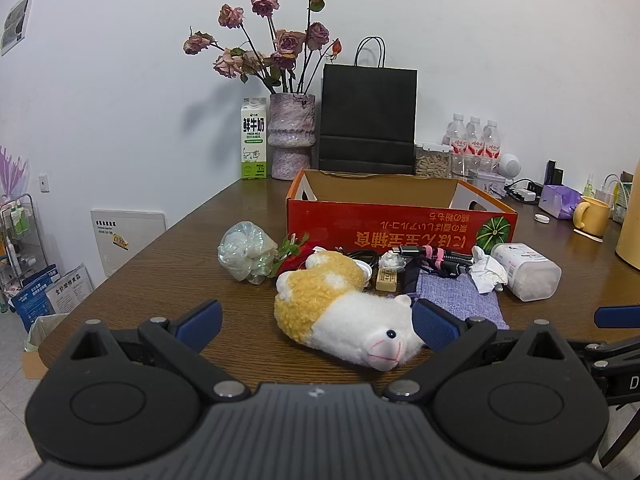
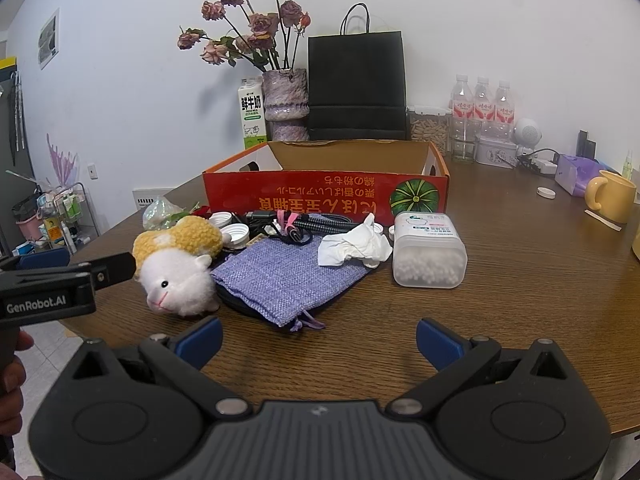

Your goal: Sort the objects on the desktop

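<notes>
Both jaws gape empty; the plush (image 1: 344, 304), soft and light, lies just ahead of the left gripper (image 1: 316, 320): pinch its body.

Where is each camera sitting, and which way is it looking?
Left wrist: on the open left gripper, facing the plush toy and red box; own fingers show.
Right wrist: on the open right gripper, facing the purple pouch; its fingers and a hand show.
Shared: toy, box, pouch, table.
</notes>
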Tool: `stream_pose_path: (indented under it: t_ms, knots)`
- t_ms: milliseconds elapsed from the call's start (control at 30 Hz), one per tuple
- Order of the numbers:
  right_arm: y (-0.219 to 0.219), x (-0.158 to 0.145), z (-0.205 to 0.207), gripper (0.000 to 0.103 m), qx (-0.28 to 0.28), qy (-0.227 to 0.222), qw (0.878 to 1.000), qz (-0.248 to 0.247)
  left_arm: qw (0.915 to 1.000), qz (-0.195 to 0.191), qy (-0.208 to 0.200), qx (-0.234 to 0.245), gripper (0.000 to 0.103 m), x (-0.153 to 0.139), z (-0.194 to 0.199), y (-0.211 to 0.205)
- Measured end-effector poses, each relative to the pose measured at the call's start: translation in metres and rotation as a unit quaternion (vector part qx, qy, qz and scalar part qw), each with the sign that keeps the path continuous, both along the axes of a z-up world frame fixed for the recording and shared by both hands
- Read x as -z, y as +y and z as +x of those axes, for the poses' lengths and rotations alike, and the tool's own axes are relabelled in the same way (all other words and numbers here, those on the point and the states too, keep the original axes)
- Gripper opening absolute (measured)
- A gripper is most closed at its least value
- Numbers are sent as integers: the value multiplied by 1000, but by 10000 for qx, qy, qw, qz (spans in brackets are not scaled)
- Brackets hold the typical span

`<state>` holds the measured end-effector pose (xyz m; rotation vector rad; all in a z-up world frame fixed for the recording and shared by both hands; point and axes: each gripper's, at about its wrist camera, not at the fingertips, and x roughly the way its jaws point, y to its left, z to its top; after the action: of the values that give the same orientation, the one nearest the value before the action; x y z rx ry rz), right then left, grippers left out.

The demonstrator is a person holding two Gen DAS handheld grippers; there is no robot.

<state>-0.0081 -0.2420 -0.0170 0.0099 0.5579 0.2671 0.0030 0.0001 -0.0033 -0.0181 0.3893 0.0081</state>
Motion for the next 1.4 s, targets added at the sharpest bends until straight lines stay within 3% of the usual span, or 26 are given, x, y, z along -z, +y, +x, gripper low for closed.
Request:
stream_pose_path:
  t_ms: [1400]
  knots:
    - [0, -2, 0, 103, -16, -2, 10000, -14, 10000, 6, 2, 3, 103, 2, -2, -2]
